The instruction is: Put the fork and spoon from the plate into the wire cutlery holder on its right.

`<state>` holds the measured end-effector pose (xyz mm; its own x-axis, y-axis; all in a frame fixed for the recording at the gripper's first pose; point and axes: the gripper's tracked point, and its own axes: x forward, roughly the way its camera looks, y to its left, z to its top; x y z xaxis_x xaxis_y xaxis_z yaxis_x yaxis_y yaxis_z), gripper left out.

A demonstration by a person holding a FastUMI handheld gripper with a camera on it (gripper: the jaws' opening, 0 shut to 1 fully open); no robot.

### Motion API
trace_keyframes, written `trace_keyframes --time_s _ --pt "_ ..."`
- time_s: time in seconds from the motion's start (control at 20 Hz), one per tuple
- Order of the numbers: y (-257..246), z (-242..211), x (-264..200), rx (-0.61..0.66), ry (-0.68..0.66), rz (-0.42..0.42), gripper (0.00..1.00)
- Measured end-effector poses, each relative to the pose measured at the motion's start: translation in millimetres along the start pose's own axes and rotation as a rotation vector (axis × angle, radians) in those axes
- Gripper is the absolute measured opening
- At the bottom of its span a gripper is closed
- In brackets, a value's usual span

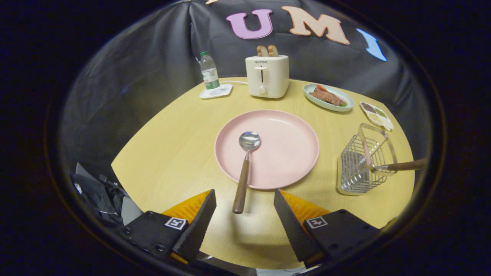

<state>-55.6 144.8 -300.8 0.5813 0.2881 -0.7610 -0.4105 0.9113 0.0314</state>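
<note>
A spoon with a metal bowl and a wooden handle lies on the left half of the pink plate, its handle end reaching over the near rim toward me. My gripper stands open, and the handle end lies between the fingertips without either one touching it. To the right of the plate sits the wire cutlery holder. The fork rests in it, its wooden handle sticking out to the right.
On the round wooden table, beyond the plate, stand a white toaster with bread in it, a water bottle on a coaster, an oval dish of food and a small condiment tray.
</note>
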Motion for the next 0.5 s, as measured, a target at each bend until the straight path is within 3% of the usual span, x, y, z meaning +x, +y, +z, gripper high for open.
trace_keyframes --time_s 0.45,0.5 --pt "11 -2 18 0.149 -0.006 0.001 0.9" --pt "12 -3 18 0.16 -0.004 -0.001 0.8"
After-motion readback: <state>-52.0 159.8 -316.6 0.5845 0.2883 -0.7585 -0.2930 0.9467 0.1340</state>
